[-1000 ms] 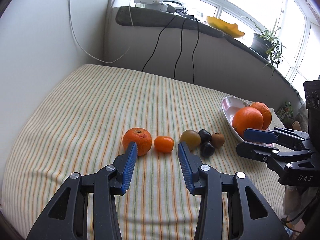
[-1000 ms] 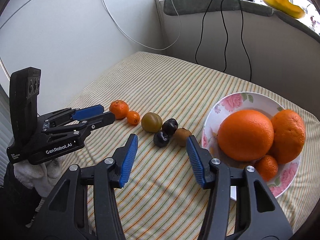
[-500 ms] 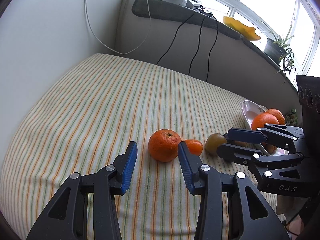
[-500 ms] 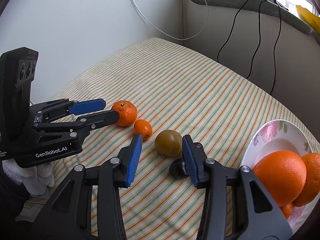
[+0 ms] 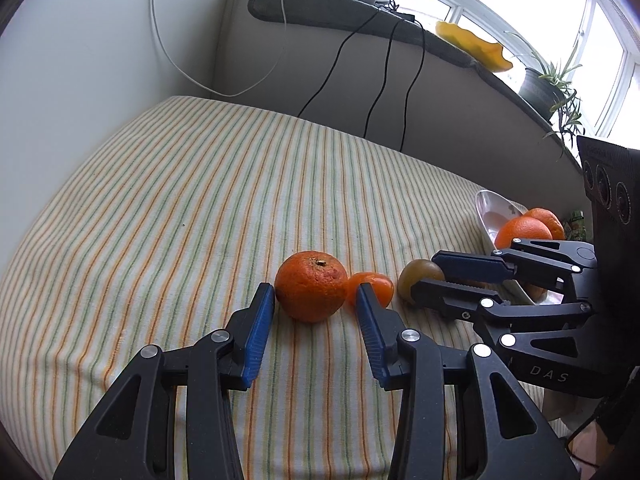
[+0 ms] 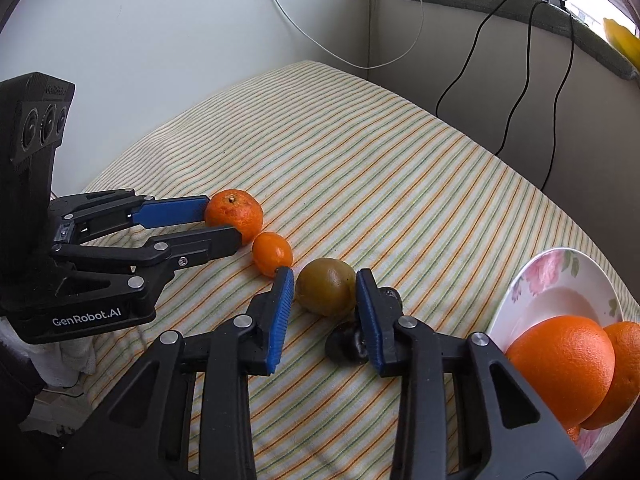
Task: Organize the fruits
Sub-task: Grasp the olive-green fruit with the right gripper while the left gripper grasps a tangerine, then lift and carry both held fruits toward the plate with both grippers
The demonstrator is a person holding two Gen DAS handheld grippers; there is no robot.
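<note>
A mandarin (image 5: 311,286) (image 6: 234,213), a small orange kumquat (image 5: 370,287) (image 6: 272,254) and a greenish-brown plum (image 5: 418,278) (image 6: 326,286) lie in a row on the striped cloth. My left gripper (image 5: 316,308) (image 6: 222,220) is open, its fingers on either side of the mandarin's near face. My right gripper (image 6: 325,286) (image 5: 428,276) is open around the plum. Dark plums (image 6: 346,344) lie partly hidden behind its right finger. A floral plate (image 6: 556,284) (image 5: 490,216) holds two big oranges (image 6: 560,364) (image 5: 520,230).
The striped cloth (image 5: 200,200) covers the whole table and drops off at the left and near edges. A wall with hanging cables (image 5: 384,80) stands behind. A sill above carries a power strip, a yellow dish (image 5: 472,46) and a potted plant (image 5: 548,84).
Both grippers moved forward and left. The left now brackets the mandarin, where it earlier faced the kumquat. The right closed in on the plum.
</note>
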